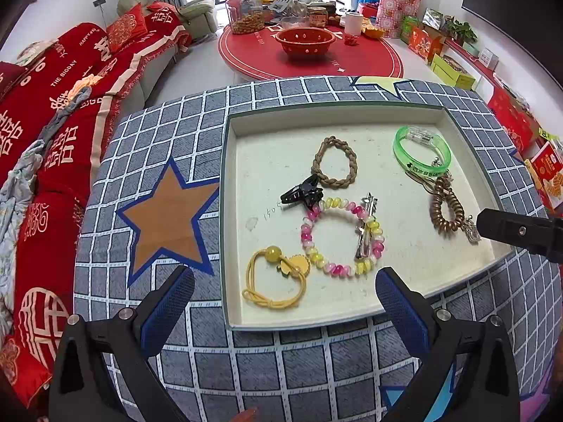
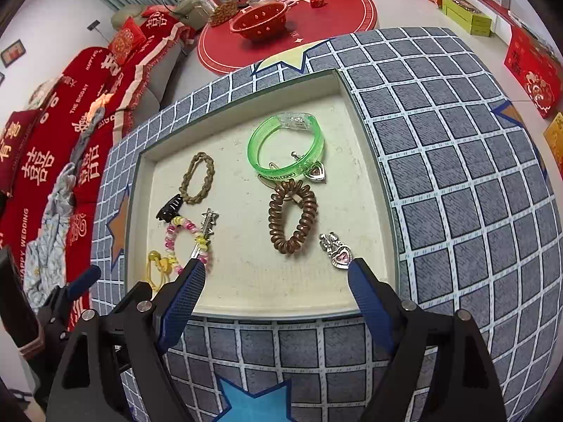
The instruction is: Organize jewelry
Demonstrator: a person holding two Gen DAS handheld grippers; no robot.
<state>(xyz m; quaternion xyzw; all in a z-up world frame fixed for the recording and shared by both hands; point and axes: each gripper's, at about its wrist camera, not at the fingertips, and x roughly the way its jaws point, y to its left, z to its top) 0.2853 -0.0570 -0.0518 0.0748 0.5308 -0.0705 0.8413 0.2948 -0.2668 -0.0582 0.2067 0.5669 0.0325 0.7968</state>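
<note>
A shallow cream tray (image 1: 352, 309) (image 2: 274, 311) holds the jewelry: a yellow hair tie (image 1: 274, 281), a pink-yellow bead bracelet (image 1: 341, 235) (image 2: 186, 242), a silver hair clip (image 1: 366, 225) (image 2: 206, 232), a black claw clip (image 1: 302, 193) (image 2: 170, 207), a braided tan band (image 1: 334, 163) (image 2: 197, 177), a green bangle (image 1: 422, 154) (image 2: 285, 147), a brown coil tie (image 1: 445, 207) (image 2: 292, 216) and heart pendants (image 2: 339, 251). My left gripper (image 1: 285, 277) is open above the yellow tie. My right gripper (image 2: 278, 274) is open and empty over the tray's near edge.
The tray sits on a grey checked ottoman (image 1: 169, 161) (image 2: 457, 176) with star patches. A red-covered sofa (image 1: 52, 123) stands left. A round red table (image 1: 309, 52) with a red bowl and jars stands behind. Boxes (image 1: 510, 119) line the right wall.
</note>
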